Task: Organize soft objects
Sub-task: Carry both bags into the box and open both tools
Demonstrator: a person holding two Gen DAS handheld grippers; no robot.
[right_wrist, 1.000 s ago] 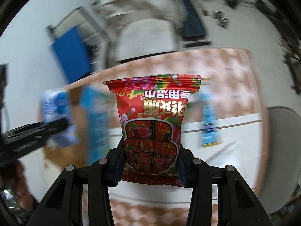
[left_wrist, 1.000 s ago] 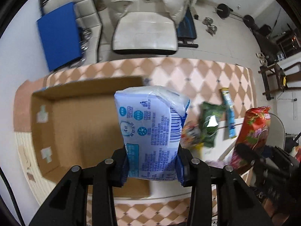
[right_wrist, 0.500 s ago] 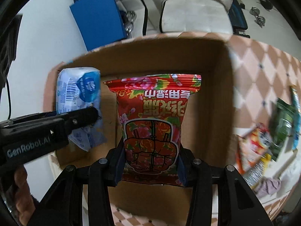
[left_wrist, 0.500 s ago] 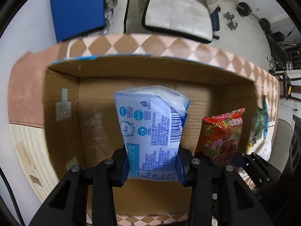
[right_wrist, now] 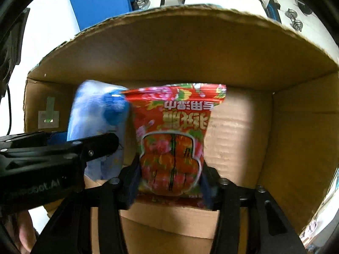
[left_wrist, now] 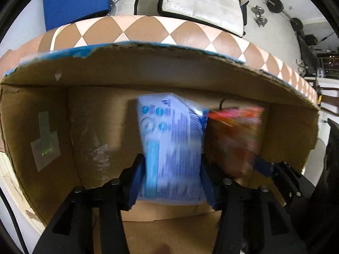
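Observation:
My left gripper (left_wrist: 172, 182) is shut on a blue and white tissue pack (left_wrist: 171, 146) and holds it deep inside an open cardboard box (left_wrist: 148, 72). My right gripper (right_wrist: 169, 182) is shut on a red flowered wet-wipe pack (right_wrist: 173, 139) and holds it in the same box (right_wrist: 243, 67), just right of the tissue pack (right_wrist: 95, 114). The red pack (left_wrist: 235, 137) shows blurred at the right of the left wrist view. The left gripper (right_wrist: 63, 146) shows from the side in the right wrist view. The two packs sit side by side, nearly touching.
The box lies on a table with a checkered brown and pink cloth (left_wrist: 148, 29). A blue panel (left_wrist: 76, 0) and a white chair (left_wrist: 203, 0) stand beyond the table. Taped patches (left_wrist: 45, 144) mark the box's left wall.
Both grippers have moved forward and down into the box with their packs. The box walls now fill both views, and the two packs have come closer together.

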